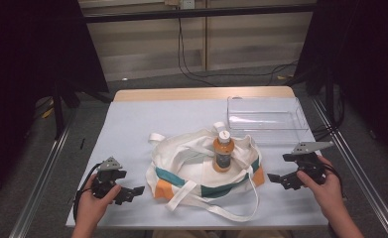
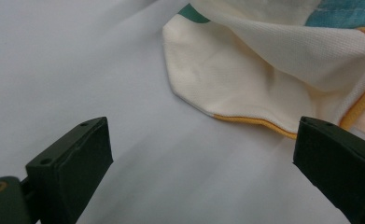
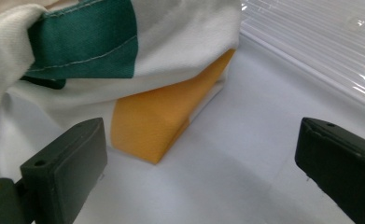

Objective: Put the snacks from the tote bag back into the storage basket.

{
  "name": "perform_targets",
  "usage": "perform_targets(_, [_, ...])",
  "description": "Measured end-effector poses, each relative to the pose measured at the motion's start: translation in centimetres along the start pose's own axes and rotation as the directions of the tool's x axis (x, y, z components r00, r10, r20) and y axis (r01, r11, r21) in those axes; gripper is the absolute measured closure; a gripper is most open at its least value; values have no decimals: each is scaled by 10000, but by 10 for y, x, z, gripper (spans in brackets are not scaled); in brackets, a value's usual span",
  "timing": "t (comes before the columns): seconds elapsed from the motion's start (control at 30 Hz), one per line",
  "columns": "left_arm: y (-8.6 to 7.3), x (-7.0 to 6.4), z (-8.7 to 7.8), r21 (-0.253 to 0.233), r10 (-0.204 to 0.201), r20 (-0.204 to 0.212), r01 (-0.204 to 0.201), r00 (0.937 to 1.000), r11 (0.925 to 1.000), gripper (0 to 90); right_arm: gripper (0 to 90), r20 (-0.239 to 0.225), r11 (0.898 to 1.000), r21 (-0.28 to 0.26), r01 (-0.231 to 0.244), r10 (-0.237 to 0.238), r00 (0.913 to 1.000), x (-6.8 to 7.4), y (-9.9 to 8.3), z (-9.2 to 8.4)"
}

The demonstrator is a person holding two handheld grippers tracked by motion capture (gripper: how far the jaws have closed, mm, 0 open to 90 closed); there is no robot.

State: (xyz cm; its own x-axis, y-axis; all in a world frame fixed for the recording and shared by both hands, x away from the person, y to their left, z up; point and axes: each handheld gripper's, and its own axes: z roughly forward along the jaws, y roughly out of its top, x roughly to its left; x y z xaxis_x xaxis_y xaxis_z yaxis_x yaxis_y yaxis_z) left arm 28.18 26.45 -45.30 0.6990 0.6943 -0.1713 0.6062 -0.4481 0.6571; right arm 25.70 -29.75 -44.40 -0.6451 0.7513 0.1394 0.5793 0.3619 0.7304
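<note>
— Both hands wait at the table's near edge: left gripper and right gripper spread wide, empty, flanking the canvas tote bag.

— Progress?

— Orange bottle lies on the bag; clear tray empty. Apparently barely begun.

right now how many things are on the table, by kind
bags: 1, a white cloth bag with green and orange patches
bottles: 1, an orange bottle standing in the bag
clear trays: 1, the tray at the far right
grippers: 2, left gripper and right gripper, both open
total: 5
</note>
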Motion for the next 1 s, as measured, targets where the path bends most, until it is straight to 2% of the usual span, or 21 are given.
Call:
perform_targets(0.1, [0, 0, 0, -38, 5, -17, -5, 10000, 10000, 42, 20, -37, 10000, 78, 42, -42, 10000, 1, 2, -2])
perform_targets(0.17, [0, 0, 0, -51, -10, -2, 10, 10000, 10000, 43, 20, -11, 9999, 140, -41, 41, 10000, 2, 3, -3])
perform_targets(0.2, [0, 0, 0, -33, -21, -9, 21, 10000, 10000, 43, 20, -12, 9995, 200, -239, 239, 9997, 2, 5, -4])
perform_targets(0.37, [0, 1, 0, -34, -19, 1, 19, 10000, 10000, 43, 20, -155, 9990, 365, -240, 246, 9996, 2, 11, -7])
perform_targets(0.6, [-1, 2, 0, -84, -23, 7, 23, 10000, 10000, 42, 20, -425, 9944, 1048, -96, 141, 9990, 2, 17, -4])
perform_targets(0.7, [-1, 2, 0, -110, -72, -12, 72, 10000, 9999, 42, 20, -464, 9892, 1460, 119, -51, 9989, 3, 19, -1])
perform_targets(0.8, [-1, 1, 0, -61, -61, 29, 61, 10000, 10000, 42, 19, -593, 9774, 2098, 257, -135, 9981, 3, 22, 1])
perform_targets(0.93, [-1, 1, 0, -63, -56, 14, 56, 10000, 10000, 42, 20, -637, 9689, 2442, 404, -255, 9976, 3, 27, 1])
perform_targets(1.0, [-1, 1, 0, -69, -63, 18, 63, 10000, 10000, 42, 19, -630, 9622, 2709, 274, -107, 9980, 3, 30, 0])
